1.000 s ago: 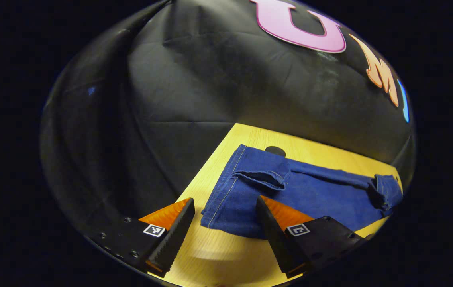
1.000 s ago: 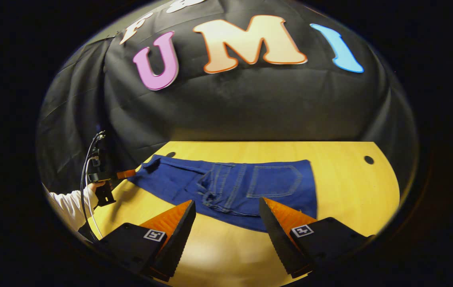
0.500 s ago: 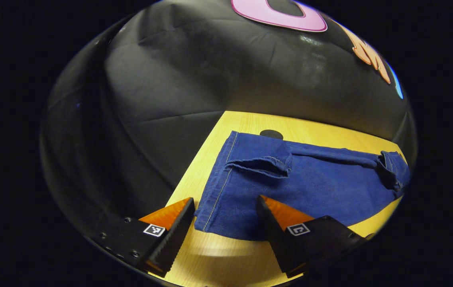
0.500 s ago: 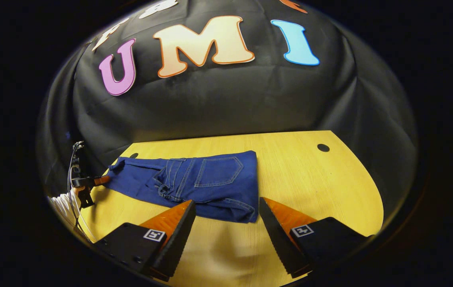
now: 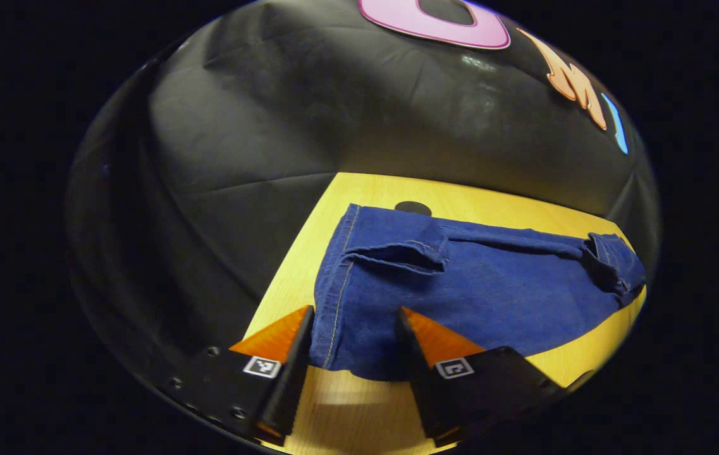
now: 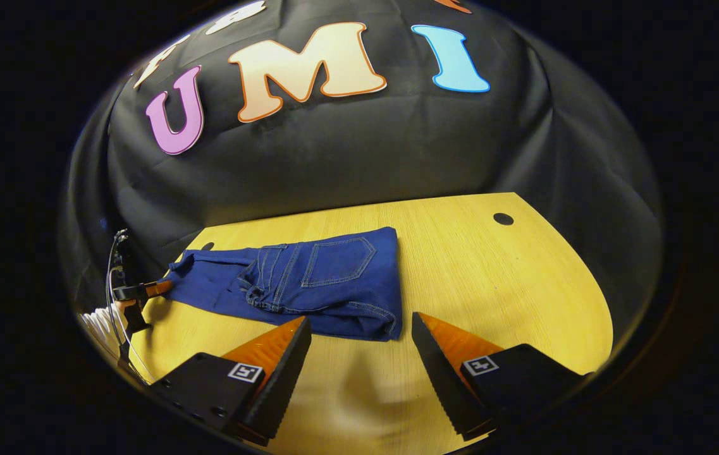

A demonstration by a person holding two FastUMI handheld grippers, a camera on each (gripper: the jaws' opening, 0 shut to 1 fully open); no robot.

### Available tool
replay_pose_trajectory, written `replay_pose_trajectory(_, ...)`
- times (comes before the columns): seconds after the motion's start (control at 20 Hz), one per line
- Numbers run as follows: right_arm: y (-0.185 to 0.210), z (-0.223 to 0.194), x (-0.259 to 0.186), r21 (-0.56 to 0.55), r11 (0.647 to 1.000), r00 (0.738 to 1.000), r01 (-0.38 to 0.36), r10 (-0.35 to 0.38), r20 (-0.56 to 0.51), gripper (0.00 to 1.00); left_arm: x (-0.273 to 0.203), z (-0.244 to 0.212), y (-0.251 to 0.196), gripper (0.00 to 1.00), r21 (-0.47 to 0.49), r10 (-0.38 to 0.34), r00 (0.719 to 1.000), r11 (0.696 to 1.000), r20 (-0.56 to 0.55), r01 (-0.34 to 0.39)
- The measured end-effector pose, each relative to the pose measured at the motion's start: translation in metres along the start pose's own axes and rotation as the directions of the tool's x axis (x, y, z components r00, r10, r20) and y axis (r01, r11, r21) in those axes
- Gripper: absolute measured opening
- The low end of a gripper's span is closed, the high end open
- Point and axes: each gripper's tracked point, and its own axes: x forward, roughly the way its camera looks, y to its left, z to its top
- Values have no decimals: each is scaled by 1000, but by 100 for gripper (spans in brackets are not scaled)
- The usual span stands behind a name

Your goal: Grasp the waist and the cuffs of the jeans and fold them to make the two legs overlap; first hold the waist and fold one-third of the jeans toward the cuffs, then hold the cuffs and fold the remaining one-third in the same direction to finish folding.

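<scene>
Black cloth hangs behind the yellow wooden table (image 6: 492,278), which carries two small dark round holes near its back edge. Across the table's left half lie the dark blue denim jeans (image 6: 308,284), stretched lengthwise with the waist end, back pocket up, toward my right side and the cuffs (image 5: 340,297) toward my left; a small flap of hem is turned over near the cuff end. From how they lie, I judge the legs are not yet squarely stacked, so I am on the first step, reaching for cuffs and waist. My left gripper (image 5: 351,354) is spread, its fingers straddling the near corner of the cuff hem, which lies between them without being pinched as far as I can see. My right gripper (image 6: 359,373) is also spread, over bare table, just short of the near waist corner (image 6: 384,325). Next I would need to bring the right one forward onto the waist, close both on the denim, and lift the near edge over.
</scene>
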Motion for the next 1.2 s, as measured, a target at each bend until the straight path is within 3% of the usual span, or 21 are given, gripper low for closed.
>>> replay_pose_trajectory(0.15, -4, 5, -5, 7, 1000, 1000, 12, -12, 15, 94, 2, 5, -1, 20, -18, 12, 1000, 1000, 5, -12)
replay_pose_trajectory(0.2, -7, 5, -6, 8, 1000, 1000, 17, -17, 18, 99, 3, 5, -4, 11, -30, 10, 1000, 1000, 4, -9)
replay_pose_trajectory(0.3, -15, 7, -8, 6, 1000, 999, 29, -29, 26, 98, -1, 9, -7, 5, -59, 7, 1000, 998, 5, -7)
replay_pose_trajectory(0.45, -22, 12, -10, 31, 999, 999, 29, -30, 36, 98, -7, 18, -19, 1, -94, -9, 1000, 996, -9, 8)
replay_pose_trajectory(0.55, -29, 16, -11, 41, 999, 998, 34, -36, 49, 98, -22, 49, -60, 0, -153, -123, 990, 979, 70, 133)
replay_pose_trajectory(0.65, -38, 17, -12, 53, 998, 998, 36, -39, 55, 94, -46, 83, -117, 0, -199, -238, 960, 944, 144, 264)
replay_pose_trajectory(0.7, -42, 18, -13, 62, 997, 998, 33, -37, 58, 98, -49, 93, -140, 0, -216, -281, 945, 925, 164, 313)
replay_pose_trajectory(0.8, -51, 20, -17, 78, 997, 997, 27, -32, 70, 94, -66, 114, -191, 3, -239, -357, 915, 887, 189, 395)
replay_pose_trajectory(0.9, -61, 22, -19, 87, 996, 997, 20, -27, 77, 94, -84, 135, -245, 1, -252, -447, 869, 834, 214, 491)
replay_pose_trajectory(1.05, -83, 23, -27, 122, 992, 996, 7, -18, 87, 98, -101, 159, -317, 0, -214, -514, 827, 803, 227, 557)
replay_pose_trajectory(1.2, -107, 24, -35, 143, 990, 995, 11, -25, 101, 98, -120, 184, -389, 0, -192, -591, 766, 745, 252, 639)
